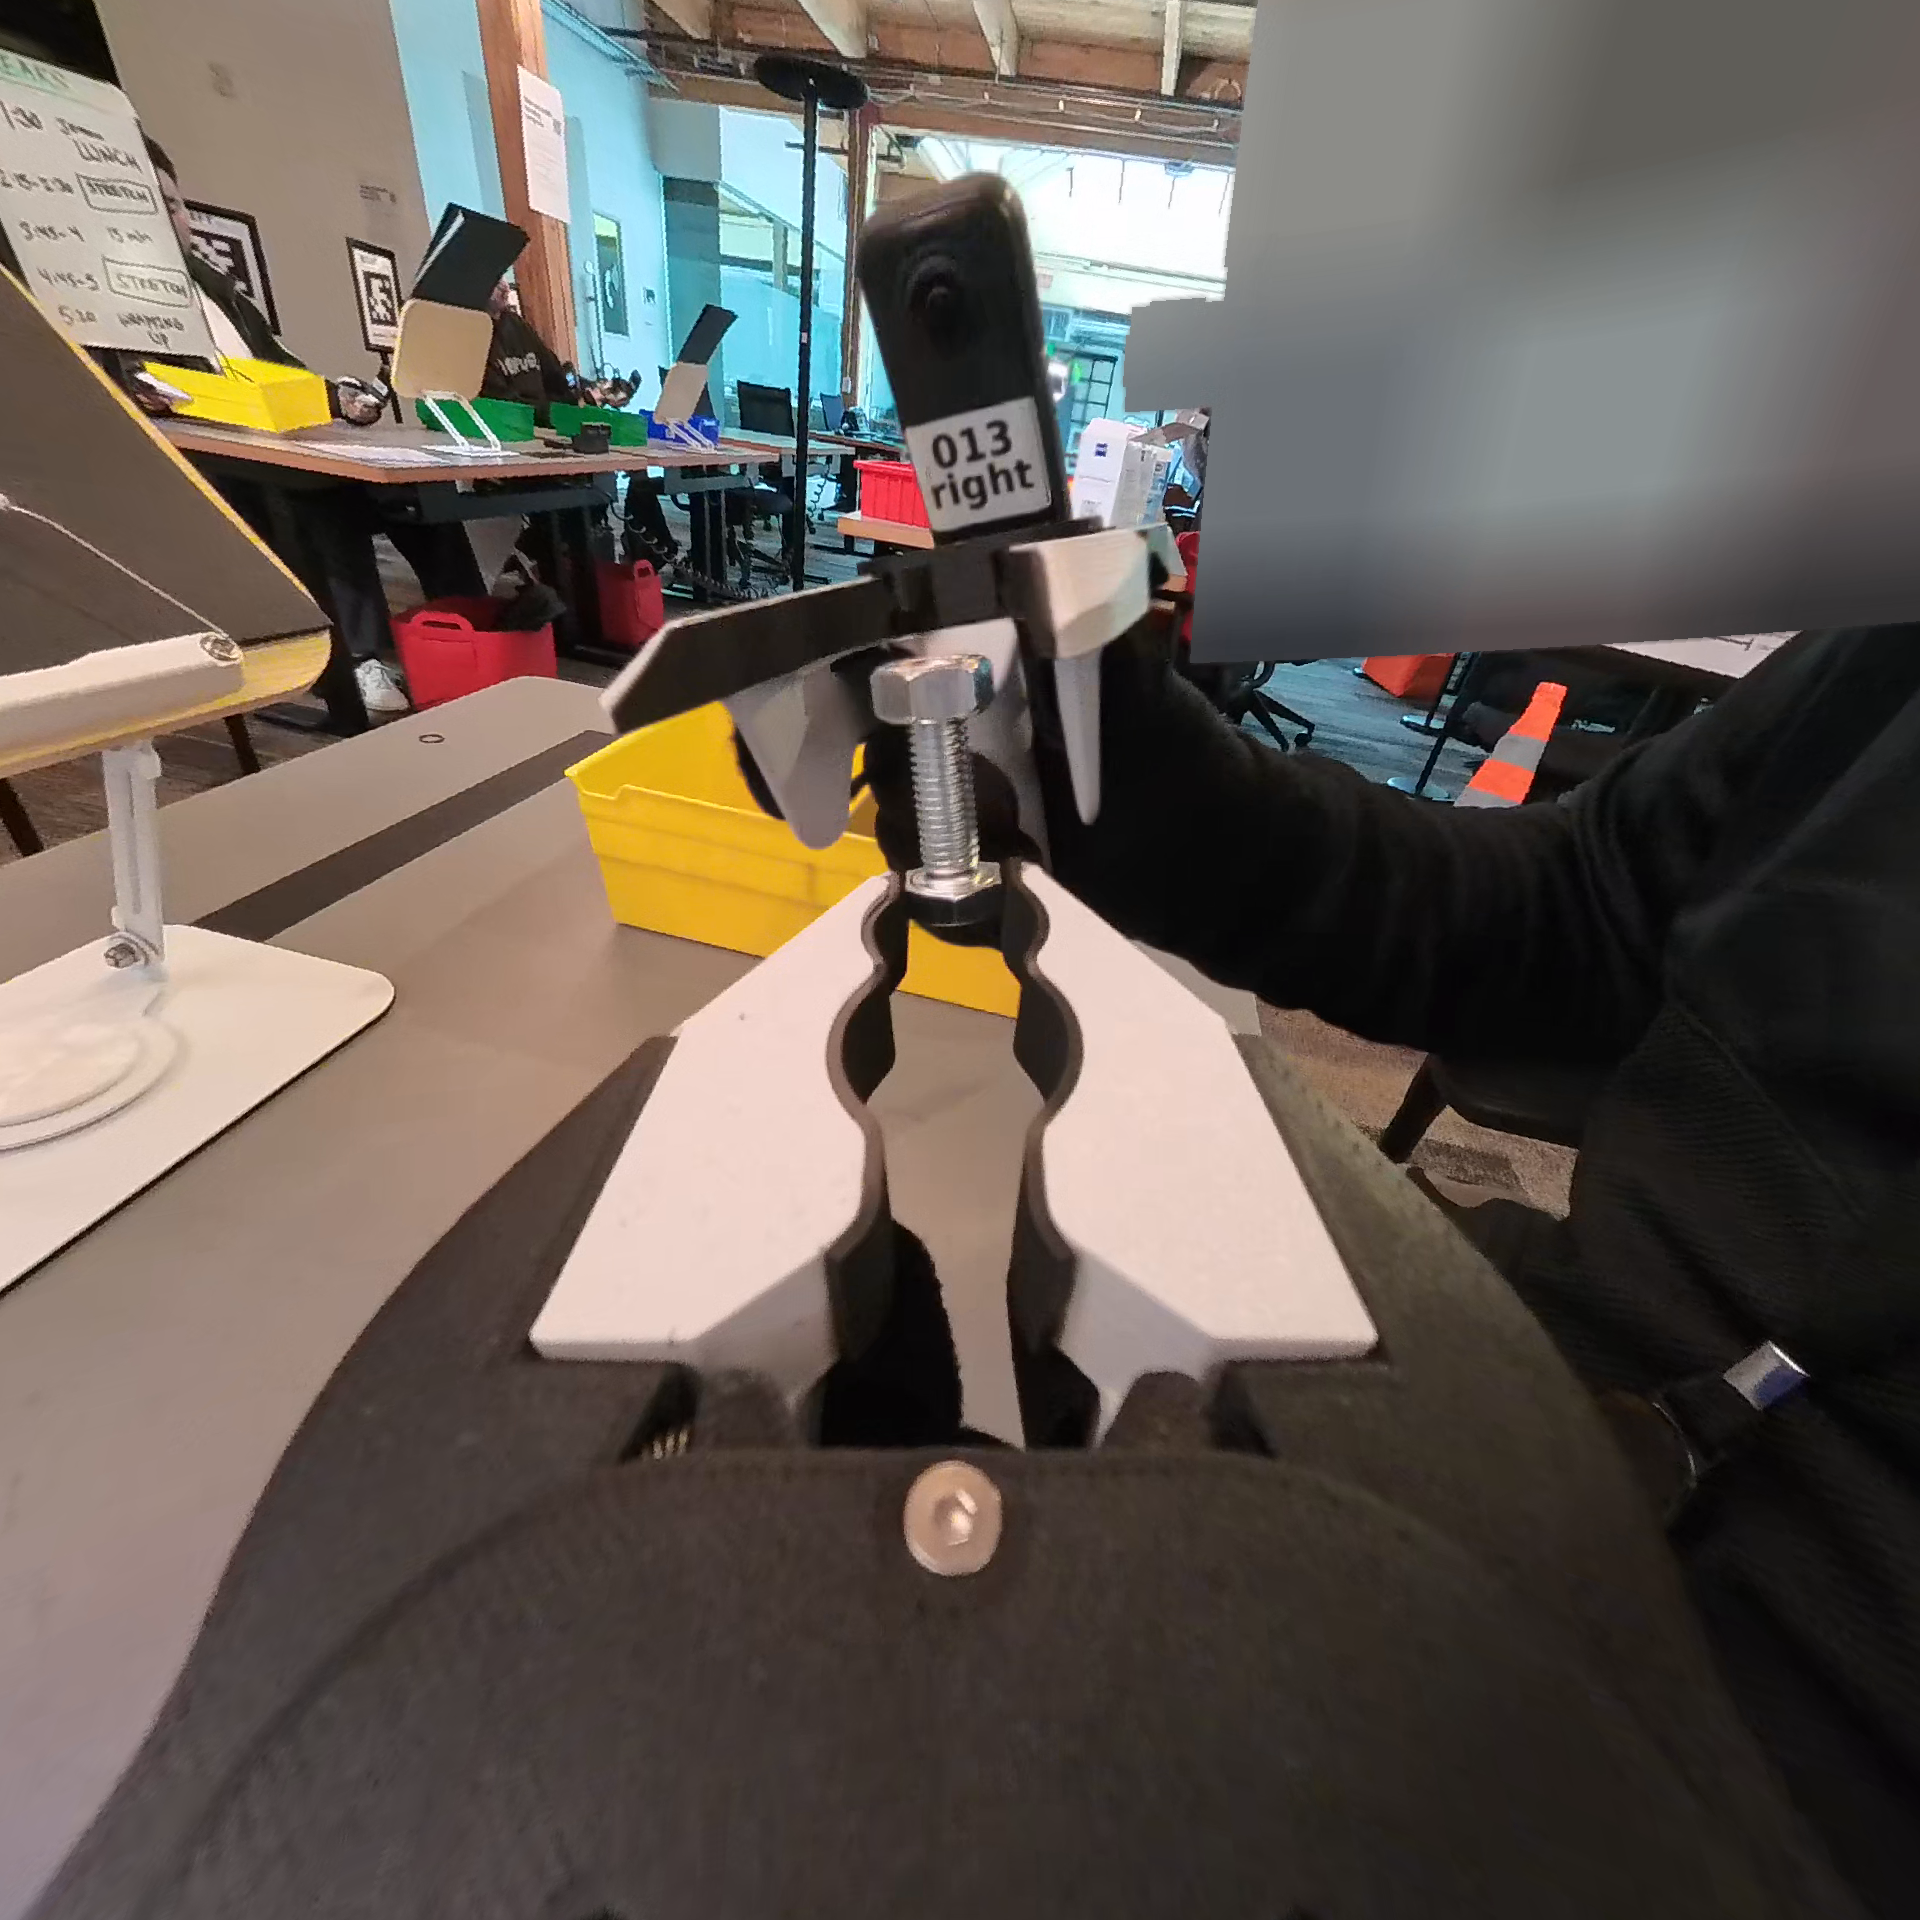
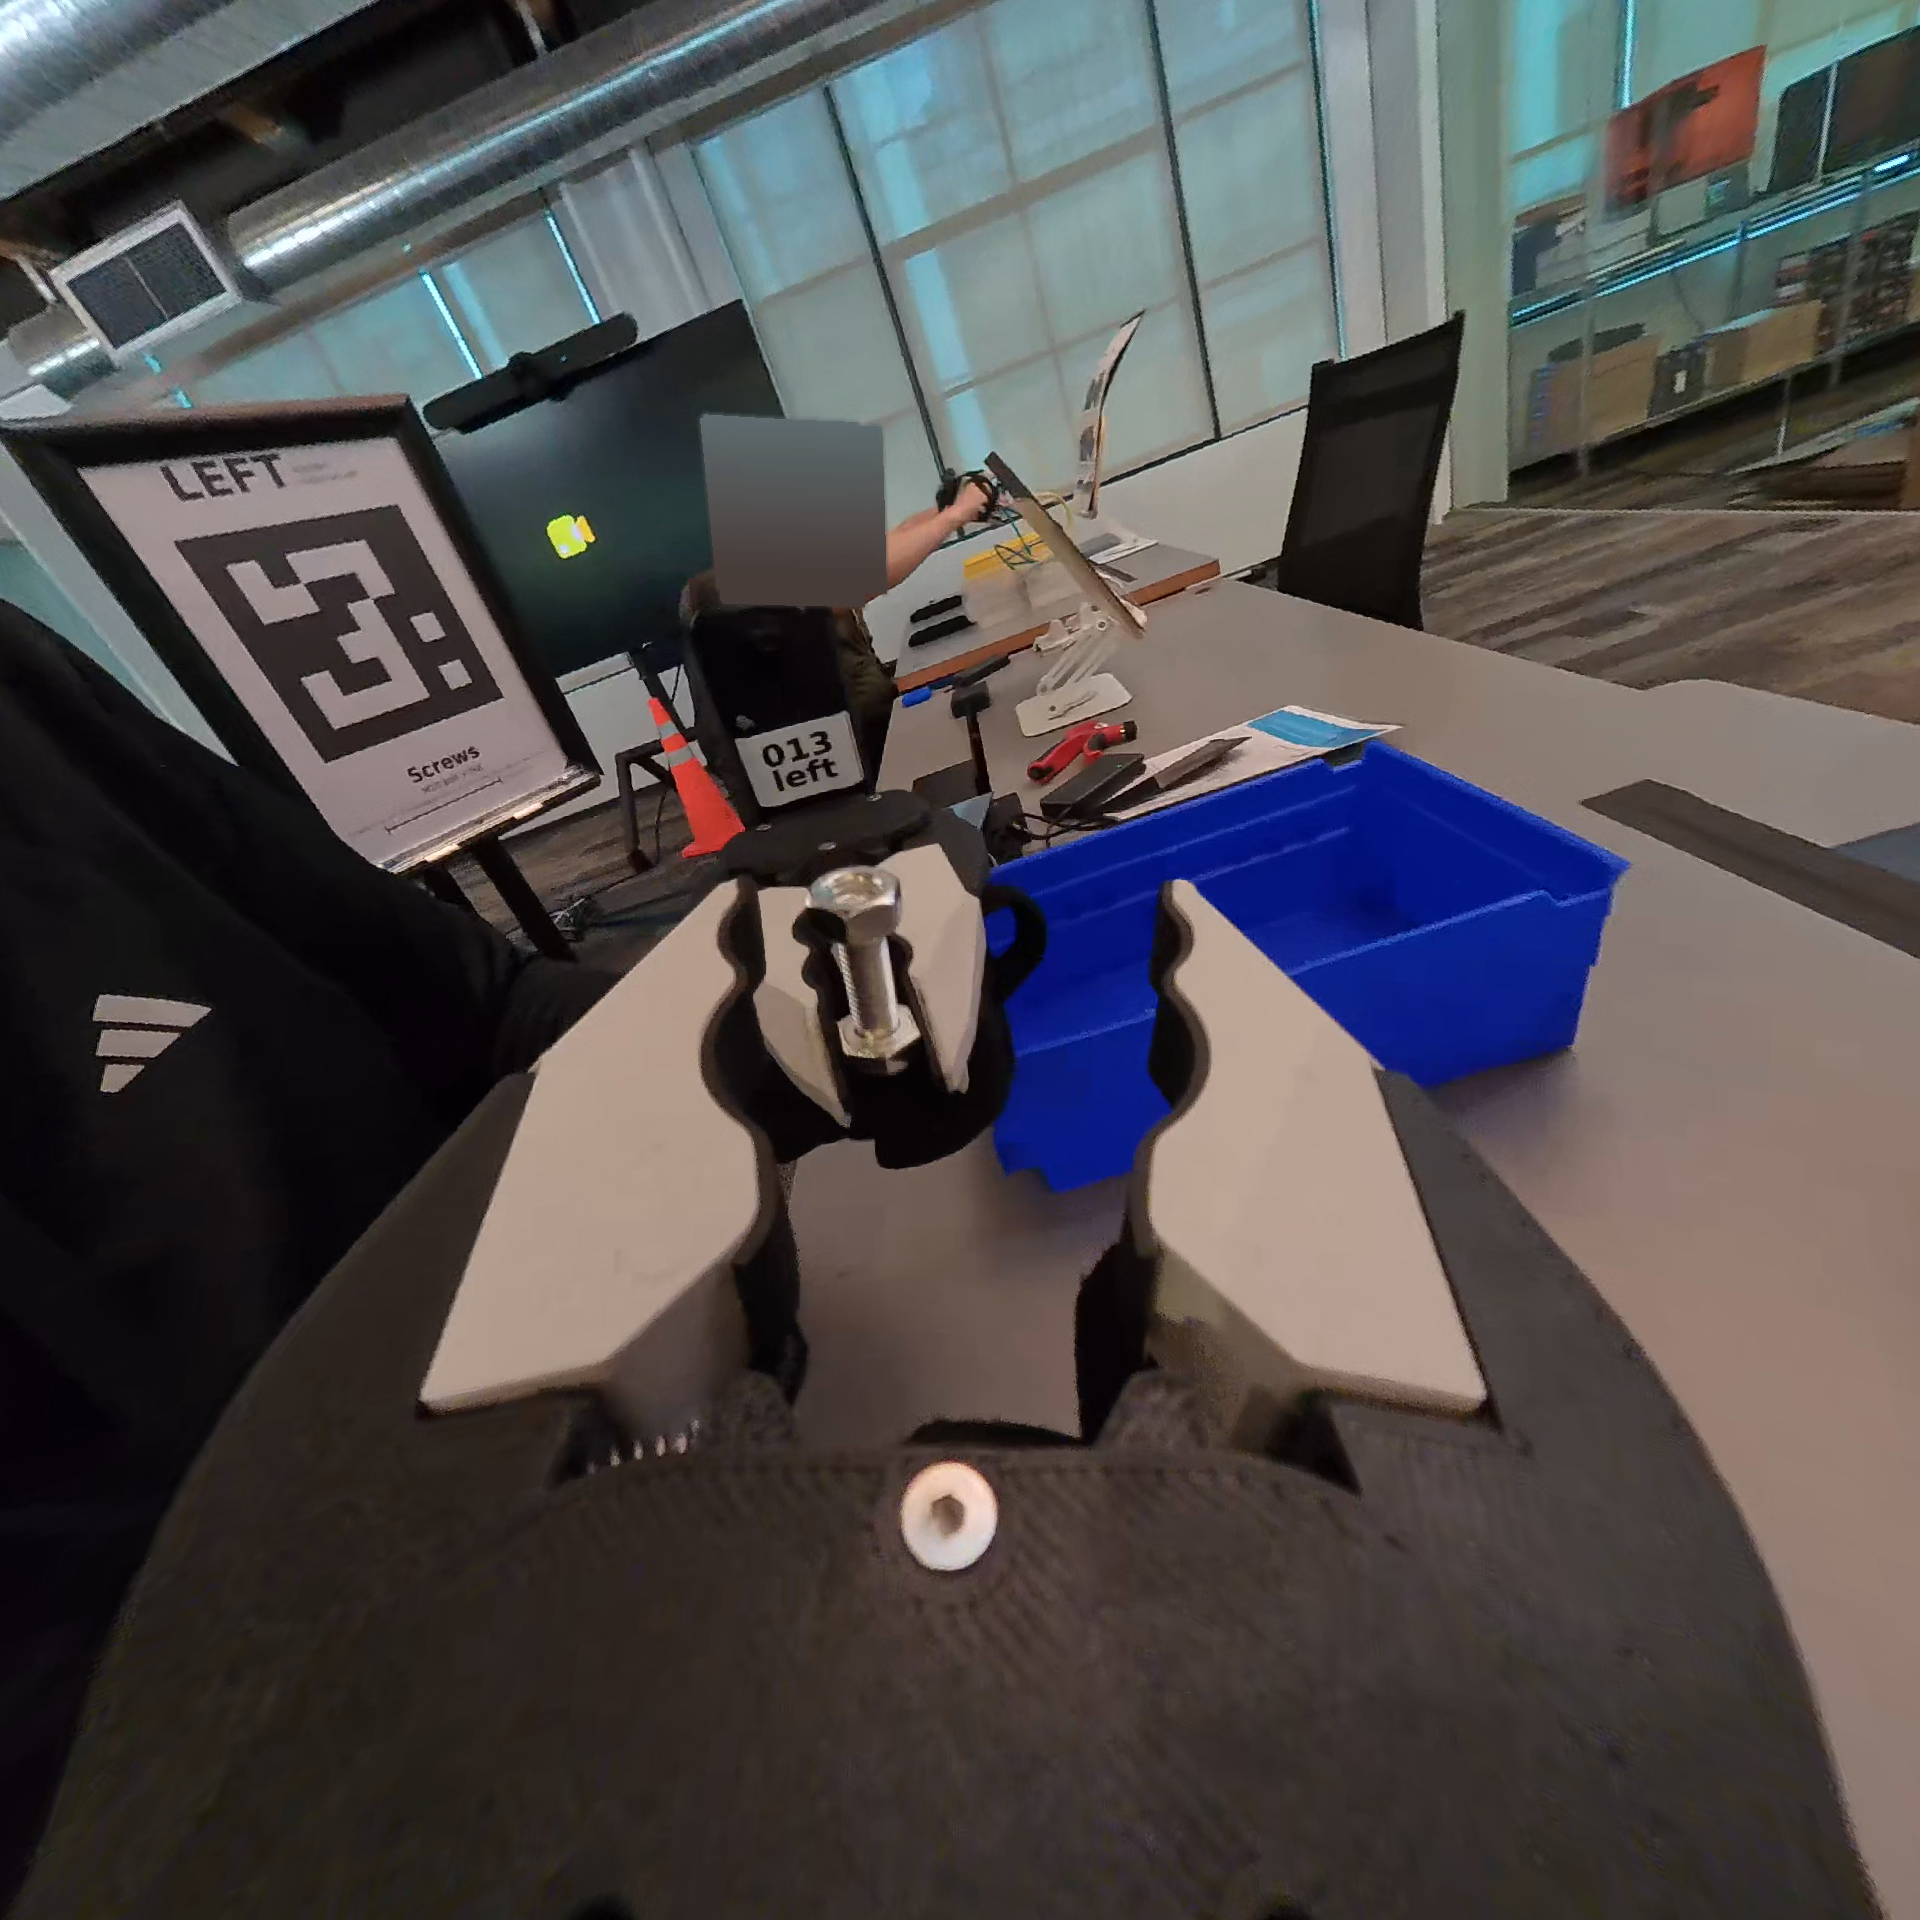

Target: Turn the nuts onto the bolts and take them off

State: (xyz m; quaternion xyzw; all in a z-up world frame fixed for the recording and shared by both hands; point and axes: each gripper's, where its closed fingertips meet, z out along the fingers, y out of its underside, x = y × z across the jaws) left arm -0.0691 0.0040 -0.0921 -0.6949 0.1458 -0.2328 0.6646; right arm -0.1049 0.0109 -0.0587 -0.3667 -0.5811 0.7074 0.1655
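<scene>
The left gripper pinches a silver hex nut between its white finger tips, the jaws drawn narrow around it, above a grey tabletop. A shiny threaded bolt stands upright in the nut, hexagonal head on top, most of its thread bare above the nut, which sits at the bolt's lower end. The right gripper, held in a black-gloved hand, is spread wide and grips nothing; in the right wrist view its left finger lies just beside the bolt while the other finger is well apart from it. Seen from the left wrist view, the right gripper faces the camera with the bolt's head in front of it; whether it touches cannot be told. A yellow bin sits on the tabletop behind the bolt. In the right wrist view a blue bin rests on the tabletop just beyond the right gripper's fingers.
</scene>
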